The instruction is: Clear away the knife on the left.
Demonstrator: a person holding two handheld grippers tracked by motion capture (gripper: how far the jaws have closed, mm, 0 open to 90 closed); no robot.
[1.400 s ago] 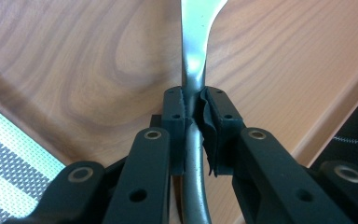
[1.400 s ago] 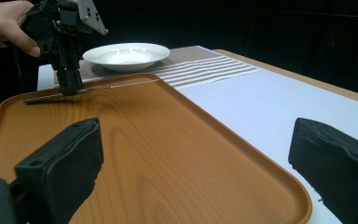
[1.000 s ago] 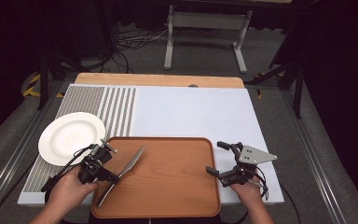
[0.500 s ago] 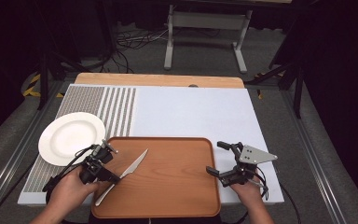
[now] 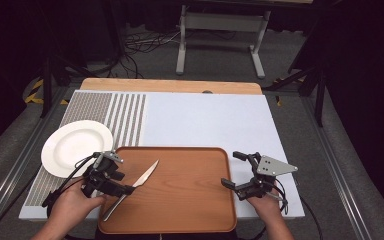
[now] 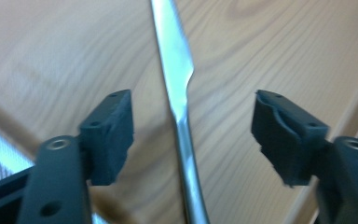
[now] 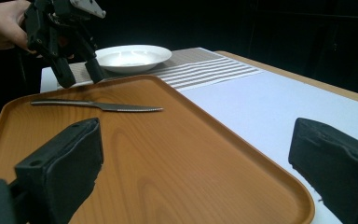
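As the left gripper [image 5: 125,187] stood over the knife [image 5: 132,189], its jaws had just been opening, with the handle loose between them. The knife lay flat on the wooden tray [image 5: 190,200]; the plate [image 5: 75,146] waited outside it. The right gripper [image 5: 239,172] idled agape.

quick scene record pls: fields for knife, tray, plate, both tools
knife: lies flat on the tray, left part, blade toward the far right
tray: wooden, near edge of the table, between the two hands
plate: white, empty, on the striped mat left of the tray
left tool: jaws have just been opening; they straddle the knife's handle, pads clear of it
right tool: open, at the tray's right rim, holding nothing
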